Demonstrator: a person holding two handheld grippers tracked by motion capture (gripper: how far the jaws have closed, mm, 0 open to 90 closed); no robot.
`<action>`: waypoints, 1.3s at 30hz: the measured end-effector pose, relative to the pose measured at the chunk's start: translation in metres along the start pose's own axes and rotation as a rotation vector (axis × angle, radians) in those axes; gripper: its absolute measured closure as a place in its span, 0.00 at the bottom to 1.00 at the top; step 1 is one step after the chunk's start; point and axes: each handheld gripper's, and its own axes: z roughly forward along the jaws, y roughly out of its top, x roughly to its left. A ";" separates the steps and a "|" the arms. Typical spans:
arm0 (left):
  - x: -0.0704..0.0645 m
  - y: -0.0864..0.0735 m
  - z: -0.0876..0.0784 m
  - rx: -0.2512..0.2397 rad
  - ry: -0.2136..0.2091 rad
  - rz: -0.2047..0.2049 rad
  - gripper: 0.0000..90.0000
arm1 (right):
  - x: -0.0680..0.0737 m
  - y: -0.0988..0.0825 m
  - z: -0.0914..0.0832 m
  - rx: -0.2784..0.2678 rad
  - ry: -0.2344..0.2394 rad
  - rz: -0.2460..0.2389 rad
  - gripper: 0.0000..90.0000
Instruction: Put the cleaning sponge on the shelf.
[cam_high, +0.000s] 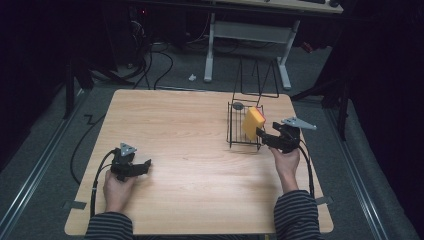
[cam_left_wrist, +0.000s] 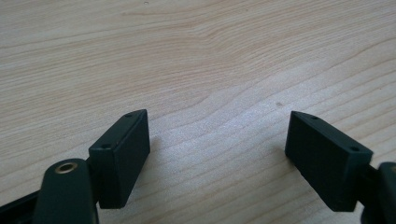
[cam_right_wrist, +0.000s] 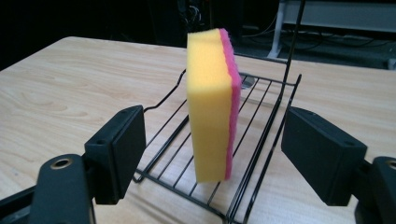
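Both hand-held grippers gape released: right hand-held gripper (cam_right_wrist: 212, 154) beside the upright sponge (cam_right_wrist: 212, 105), left hand-held gripper (cam_left_wrist: 217, 158) over table (cam_left_wrist: 196, 56).

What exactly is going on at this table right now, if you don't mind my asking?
A person holds a claw in each hand at a wooden table. The right claw is at a black wire rack, its jaws open on either side of a yellow and pink sponge that stands on edge in the rack; the pads are clear of the sponge. The left claw rests open over bare tabletop, near the person's side, with nothing between its jaws.
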 end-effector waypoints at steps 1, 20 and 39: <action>0.000 0.000 0.000 0.000 0.000 0.000 0.25 | -0.001 0.000 -0.002 -0.001 -0.004 -0.008 0.25; 0.000 0.000 0.000 0.002 -0.002 0.001 0.25 | -0.006 -0.010 -0.057 -0.088 0.000 0.022 0.31; 0.000 0.000 0.000 0.002 -0.002 0.000 0.25 | 0.004 -0.028 -0.098 -0.126 0.017 0.008 0.34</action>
